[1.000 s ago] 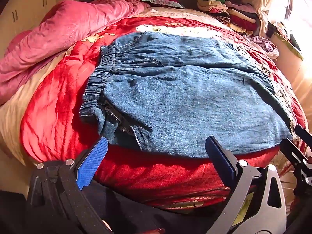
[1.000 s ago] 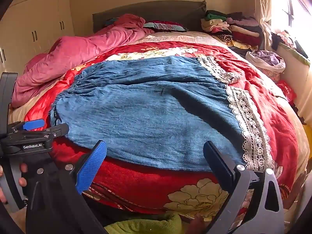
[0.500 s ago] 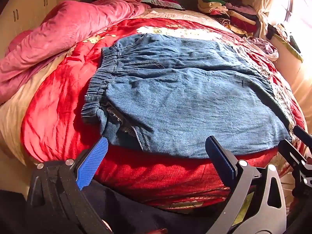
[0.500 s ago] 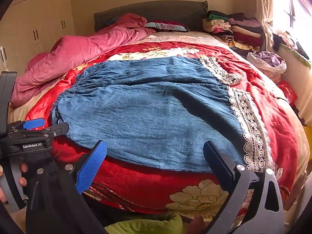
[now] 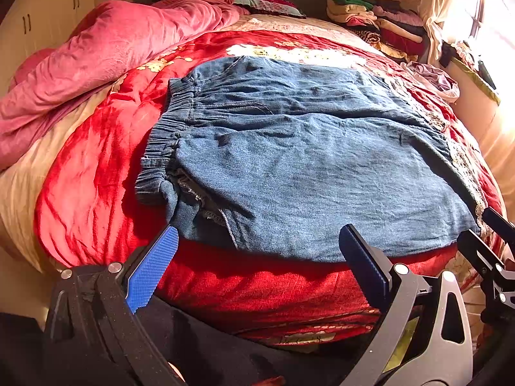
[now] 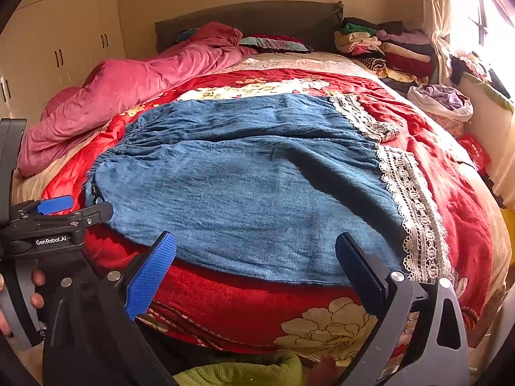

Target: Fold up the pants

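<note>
The blue denim pants (image 5: 305, 160) lie flat on the red floral blanket (image 5: 96, 177) that covers the bed, spread sideways: the gathered elastic waistband (image 5: 167, 135) is at the left and the legs run to the right, ending in white lace-trimmed cuffs (image 6: 415, 212). The near leg lies alongside the far one, with a long crease between them, and the near edge of the denim sits close to the near edge of the bed.

The left claw (image 5: 257, 257) hovers at the near edge of the bed, its fingers wide apart and holding nothing, with the blue pad (image 5: 151, 270) just short of the waistband corner of the pants. The right claw (image 6: 257, 263) is likewise spread wide and empty, set near the pants' near hem toward the cuff end. From the right wrist view the left claw (image 6: 61, 212) appears at the left edge (its body marked GenRobot.AI), gripped by the person's left hand (image 6: 35, 292).

A crumpled pink quilt (image 5: 106, 48) lies along the far left of the bed, and a stack of folded clothes (image 6: 383, 48) sits at the far right by the headboard (image 6: 251, 22).
</note>
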A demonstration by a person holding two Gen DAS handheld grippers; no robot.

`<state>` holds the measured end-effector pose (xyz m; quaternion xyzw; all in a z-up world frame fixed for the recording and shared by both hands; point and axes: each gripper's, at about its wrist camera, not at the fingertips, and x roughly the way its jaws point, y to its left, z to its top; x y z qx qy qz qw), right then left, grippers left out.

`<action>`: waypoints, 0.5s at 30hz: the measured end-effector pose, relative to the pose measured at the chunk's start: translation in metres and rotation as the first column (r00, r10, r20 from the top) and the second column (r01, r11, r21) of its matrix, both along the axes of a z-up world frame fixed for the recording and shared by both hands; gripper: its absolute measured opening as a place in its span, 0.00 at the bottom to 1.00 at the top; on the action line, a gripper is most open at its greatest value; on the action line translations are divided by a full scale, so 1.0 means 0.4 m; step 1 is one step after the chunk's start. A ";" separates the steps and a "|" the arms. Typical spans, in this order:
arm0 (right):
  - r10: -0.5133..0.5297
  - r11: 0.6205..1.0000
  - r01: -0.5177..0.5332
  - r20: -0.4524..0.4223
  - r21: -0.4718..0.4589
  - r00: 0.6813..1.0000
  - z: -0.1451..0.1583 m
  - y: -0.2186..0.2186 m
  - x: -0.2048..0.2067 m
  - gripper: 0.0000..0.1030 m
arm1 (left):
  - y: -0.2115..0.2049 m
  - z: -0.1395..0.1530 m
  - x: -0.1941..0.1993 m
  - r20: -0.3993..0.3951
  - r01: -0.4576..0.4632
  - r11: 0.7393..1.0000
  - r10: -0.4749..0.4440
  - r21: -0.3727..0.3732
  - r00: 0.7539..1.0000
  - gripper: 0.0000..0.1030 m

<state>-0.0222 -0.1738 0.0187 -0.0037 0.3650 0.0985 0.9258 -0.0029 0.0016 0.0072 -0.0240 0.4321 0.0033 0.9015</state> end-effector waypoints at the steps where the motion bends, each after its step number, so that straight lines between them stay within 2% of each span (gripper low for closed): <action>1: 0.000 1.000 0.000 0.000 0.000 1.000 -0.001 0.000 0.000 0.96 | 0.000 0.000 0.000 0.000 0.000 1.000 0.000 -0.001 1.000 0.91; 15: 0.001 1.000 -0.001 0.000 -0.005 1.000 -0.003 -0.002 -0.002 0.96 | -0.001 0.009 0.001 0.005 0.001 1.000 -0.001 -0.001 1.000 0.91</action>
